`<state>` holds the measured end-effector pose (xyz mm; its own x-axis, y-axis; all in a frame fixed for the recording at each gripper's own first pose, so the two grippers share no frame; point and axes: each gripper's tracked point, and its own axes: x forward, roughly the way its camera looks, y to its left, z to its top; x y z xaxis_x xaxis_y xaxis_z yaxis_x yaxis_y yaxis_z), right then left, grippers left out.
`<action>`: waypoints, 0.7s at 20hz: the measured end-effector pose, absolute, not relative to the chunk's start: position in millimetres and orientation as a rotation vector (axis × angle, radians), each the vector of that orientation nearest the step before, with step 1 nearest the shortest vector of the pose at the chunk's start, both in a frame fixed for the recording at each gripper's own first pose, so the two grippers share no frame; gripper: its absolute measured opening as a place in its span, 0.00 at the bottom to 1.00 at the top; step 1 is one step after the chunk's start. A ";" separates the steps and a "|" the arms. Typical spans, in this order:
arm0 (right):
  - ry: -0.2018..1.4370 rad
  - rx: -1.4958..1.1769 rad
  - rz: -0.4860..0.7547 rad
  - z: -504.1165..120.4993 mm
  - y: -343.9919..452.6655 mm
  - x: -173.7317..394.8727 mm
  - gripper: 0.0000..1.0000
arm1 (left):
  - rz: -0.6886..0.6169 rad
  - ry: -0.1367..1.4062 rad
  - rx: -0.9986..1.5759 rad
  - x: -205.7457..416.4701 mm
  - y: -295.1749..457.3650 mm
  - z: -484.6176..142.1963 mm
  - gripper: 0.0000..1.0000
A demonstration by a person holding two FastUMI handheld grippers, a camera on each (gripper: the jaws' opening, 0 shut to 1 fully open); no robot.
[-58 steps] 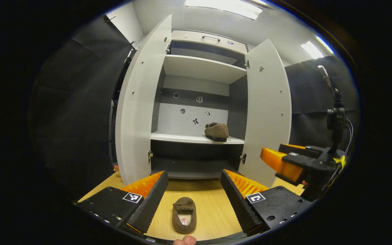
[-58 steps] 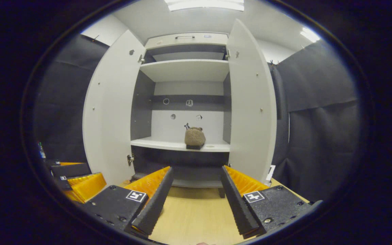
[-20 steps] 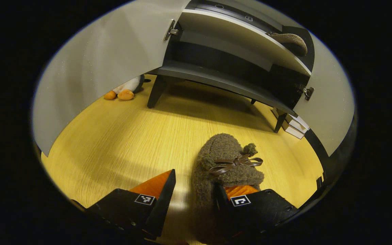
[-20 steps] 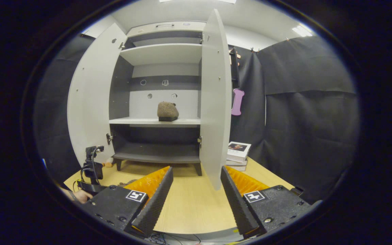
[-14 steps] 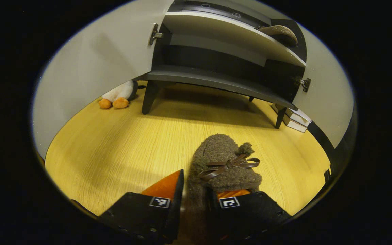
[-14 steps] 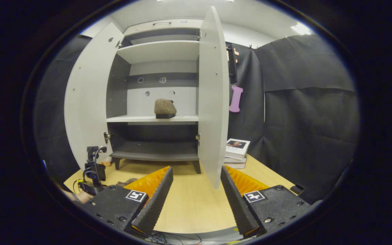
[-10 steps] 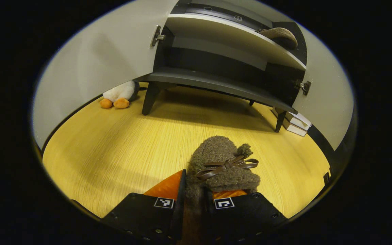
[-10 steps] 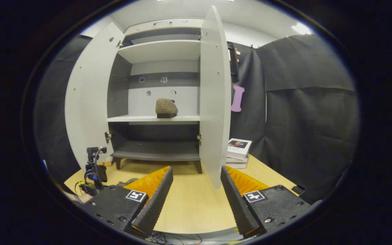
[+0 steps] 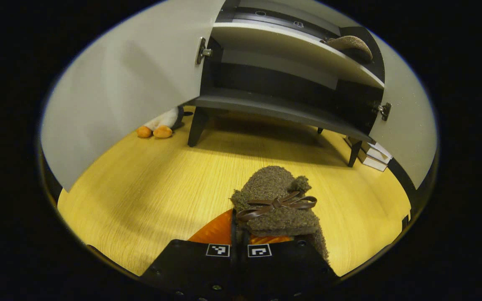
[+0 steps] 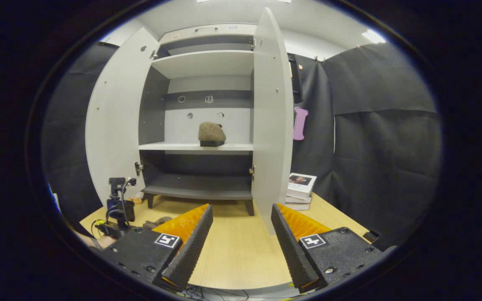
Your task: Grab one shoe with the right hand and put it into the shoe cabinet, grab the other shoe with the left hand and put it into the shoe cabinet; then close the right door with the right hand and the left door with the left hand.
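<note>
A brown fuzzy shoe (image 9: 276,200) with a bow lies on the wooden surface (image 9: 140,184) in front of the cabinet. My left gripper (image 9: 237,228) is shut on its left side wall, the fingers nearly touching. The other shoe (image 9: 348,42) rests on the white middle shelf (image 10: 195,146), at the right. Both cabinet doors, left (image 10: 113,121) and right (image 10: 272,121), stand open. My right gripper (image 10: 239,234) hangs open and holds nothing, well back from the cabinet and facing the right door's edge. The left gripper's mount (image 10: 117,207) shows low at the left in the right gripper view.
A plush toy (image 9: 157,127) lies behind the left door by a cabinet leg. A stack of books (image 10: 299,190) sits on the floor right of the cabinet. A purple bone-shaped thing (image 10: 298,123) hangs on the black wall. The dark bottom shelf (image 10: 199,190) is bare.
My left gripper came down over the shoe on the floor and its fingers closed on the shoe's side wall. The right gripper backed away from the cabinet and stayed open.
</note>
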<state>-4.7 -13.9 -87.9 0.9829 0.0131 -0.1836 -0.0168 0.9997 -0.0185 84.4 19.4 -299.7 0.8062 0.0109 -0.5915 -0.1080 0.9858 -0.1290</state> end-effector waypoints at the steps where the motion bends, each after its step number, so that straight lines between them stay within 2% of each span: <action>1: 0.180 -0.022 0.018 -86.4 -14.1 -4.2 0.89 | 0.073 0.606 -0.157 81.1 18.4 -281.0 0.01; 4: 0.185 -0.028 0.050 -88.3 -6.8 -2.0 0.89 | 0.037 0.544 -0.077 64.9 6.6 -223.3 0.01; 7: 0.174 -0.044 0.070 -83.7 -1.2 -0.4 0.90 | -0.035 0.390 -0.061 70.0 -14.9 -146.2 0.01; 11: 0.147 -0.039 0.104 -75.8 10.3 1.3 0.89 | -0.102 0.262 -0.091 113.4 -30.2 -59.6 0.01; 14: 0.136 -0.014 0.115 -73.3 15.4 -1.8 0.89 | -0.073 0.184 -0.057 158.9 -26.7 3.8 0.01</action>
<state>-1.8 15.4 -73.3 0.9842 0.1131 -0.1364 -0.1151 0.9933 -0.0063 158.9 -26.7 3.8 0.9805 -0.0774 -0.1807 0.0670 0.9958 -0.0630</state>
